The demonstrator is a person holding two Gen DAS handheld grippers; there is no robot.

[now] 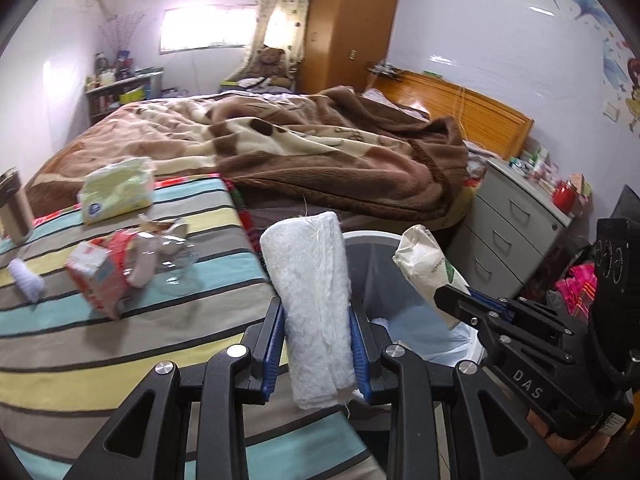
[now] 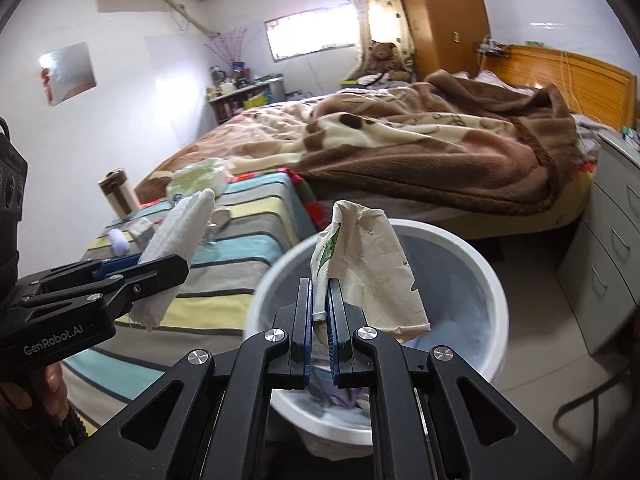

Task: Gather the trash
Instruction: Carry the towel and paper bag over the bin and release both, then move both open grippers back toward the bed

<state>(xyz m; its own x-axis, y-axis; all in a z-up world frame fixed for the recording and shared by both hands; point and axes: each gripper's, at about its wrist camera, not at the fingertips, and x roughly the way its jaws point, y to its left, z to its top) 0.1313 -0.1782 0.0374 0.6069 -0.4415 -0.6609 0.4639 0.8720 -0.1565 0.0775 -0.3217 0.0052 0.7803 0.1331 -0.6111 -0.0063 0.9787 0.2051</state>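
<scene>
My left gripper [image 1: 317,312] is shut on a folded white towel-like wad [image 1: 312,300] that stands up between its blue pads, held at the edge of the striped table [image 1: 120,340] beside the bin. My right gripper [image 2: 320,292] is shut on a crumpled beige paper bag [image 2: 372,264] with a green print, held over the white trash bin [image 2: 480,280]. The bin [image 1: 404,276] has a pale liner with some waste inside. The paper bag [image 1: 432,268] and right gripper [image 1: 460,300] show in the left wrist view; the white wad [image 2: 176,240] and left gripper [image 2: 160,268] show in the right wrist view.
On the striped cloth lie a red and white carton [image 1: 100,276], a crushed clear plastic bottle [image 1: 172,256], a small white roll [image 1: 26,280], a tissue pack [image 1: 116,192] and a brown cup [image 1: 16,208]. A bed with a brown blanket [image 1: 320,140] lies behind; grey drawers [image 1: 508,232] stand right.
</scene>
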